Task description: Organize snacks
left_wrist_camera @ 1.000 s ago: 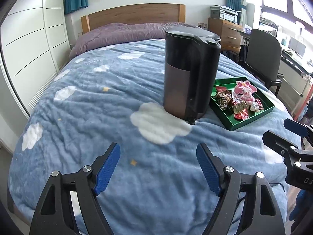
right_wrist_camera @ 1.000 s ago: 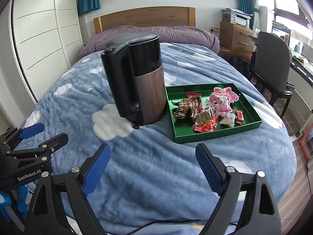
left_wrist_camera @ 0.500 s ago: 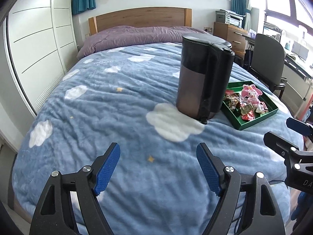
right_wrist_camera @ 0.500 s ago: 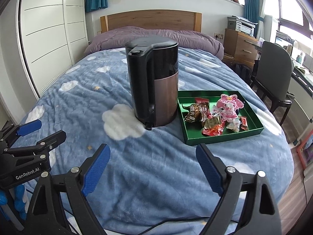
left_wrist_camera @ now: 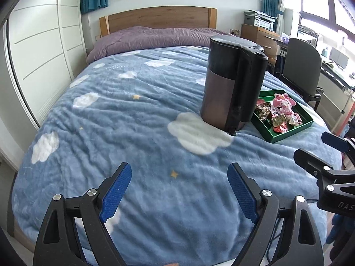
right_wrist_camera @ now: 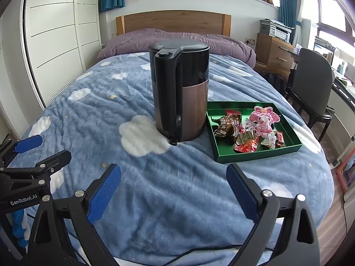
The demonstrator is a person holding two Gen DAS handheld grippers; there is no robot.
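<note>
Both tongs stood wide with nothing between their blue pads. On the left gripper (left_wrist_camera: 179,190) the jaws had just been opening further, with only bare blanket showing in the gap, and the right gripper (right_wrist_camera: 173,190) hung beside it just as spread and just as unloaded. Compared with a moment before, both views had drawn back from the bed: the kettle (right_wrist_camera: 179,93) and the green tray (right_wrist_camera: 255,153) sat smaller and farther off, so neither tool was now within reach of anything. Judged from that, no piece was in hand, and the pull-back with a widening left tool looked like a reset before a fresh approach.

All the snacks (right_wrist_camera: 246,130) lay in 1 container, the shallow tray on the cloud-print blanket (left_wrist_camera: 133,119), just to the right of the kettle and close against its base. Inside it were a dark brown wrapped bar, several small red and foil-wrapped sweets, and a pink cartoon-figure packet (left_wrist_camera: 283,105), heaped loosely together toward the middle and the near side. Its far corner was bare green. Whether the closed kettle held anything could not be told. No snack lay loose on the blanket in either view.
</note>
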